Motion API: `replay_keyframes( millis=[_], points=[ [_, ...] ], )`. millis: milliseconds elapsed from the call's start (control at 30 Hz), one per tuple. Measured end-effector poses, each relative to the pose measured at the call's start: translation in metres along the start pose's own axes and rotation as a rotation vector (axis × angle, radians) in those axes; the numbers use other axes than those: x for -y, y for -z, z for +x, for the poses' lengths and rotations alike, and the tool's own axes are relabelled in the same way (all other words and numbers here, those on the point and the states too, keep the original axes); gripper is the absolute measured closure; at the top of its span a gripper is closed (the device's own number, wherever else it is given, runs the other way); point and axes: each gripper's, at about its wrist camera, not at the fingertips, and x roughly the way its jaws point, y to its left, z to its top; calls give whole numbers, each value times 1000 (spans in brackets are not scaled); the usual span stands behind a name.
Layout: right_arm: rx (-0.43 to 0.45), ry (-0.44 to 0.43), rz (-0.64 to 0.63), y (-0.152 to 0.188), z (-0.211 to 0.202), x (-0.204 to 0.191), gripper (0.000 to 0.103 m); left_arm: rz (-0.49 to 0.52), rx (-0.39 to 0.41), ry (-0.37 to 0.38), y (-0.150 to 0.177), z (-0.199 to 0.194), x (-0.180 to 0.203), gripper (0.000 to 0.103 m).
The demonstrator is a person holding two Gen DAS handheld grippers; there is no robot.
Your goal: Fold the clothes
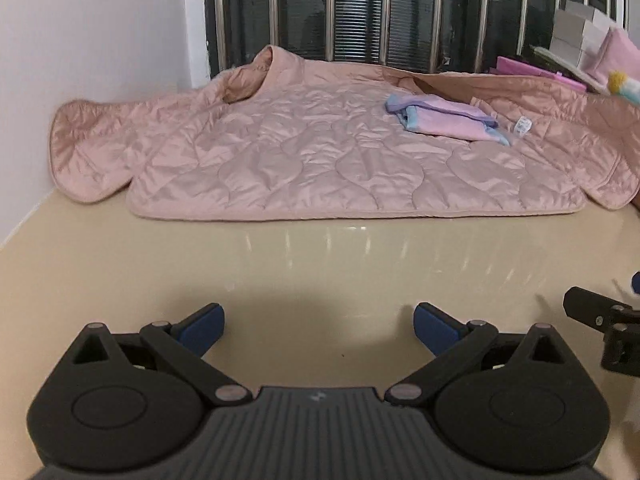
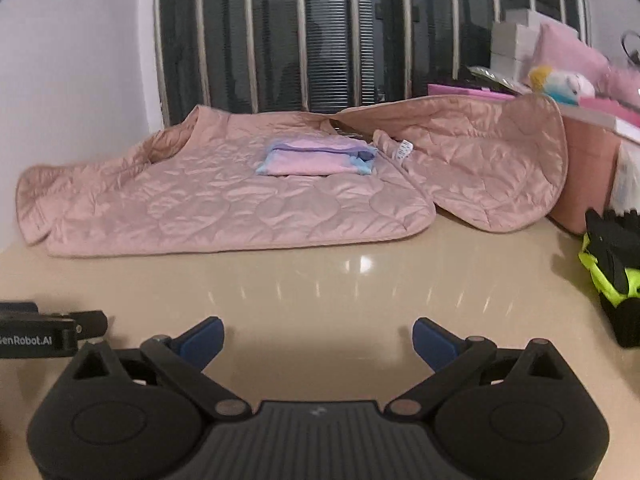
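Note:
A pink quilted jacket (image 1: 304, 156) lies spread flat across the far half of the beige table (image 1: 320, 272), collar toward the window, one front panel flipped open to the right (image 2: 492, 164). A small folded pink-and-blue garment (image 1: 444, 118) rests on top of the jacket (image 2: 224, 204), right of its middle, and shows in the right wrist view as well (image 2: 316, 158). My left gripper (image 1: 319, 330) hovers open over bare table, well short of the jacket's hem. My right gripper (image 2: 319, 338) is open too, beside the left one and equally far back.
A barred dark window (image 2: 320, 32) runs behind the table and a white wall (image 1: 80, 20) closes the left side. At the right stand a pink box (image 2: 588, 168), white boxes, a plush toy (image 2: 560, 82) and a black and neon-yellow item (image 2: 612, 264).

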Motion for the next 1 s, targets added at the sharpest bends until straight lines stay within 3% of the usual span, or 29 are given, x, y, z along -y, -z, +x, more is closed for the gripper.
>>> replay_keyframes(
  millis=[167,300,500,1000],
  points=[
    [-20,46,-75,0,9,-13,2,46,32,-24,0,2,7,1],
    [-57,-5,-12,-4,15,-2,1,-16,7,25,-1,6,-2,0],
    [-77,-11,-17,-11,24,-5,0,14,37,59,10,-2,4,1],
    [-78,3,-6,-13,28,-3,0,25,1,75,-7,14,9,1]
  ],
)
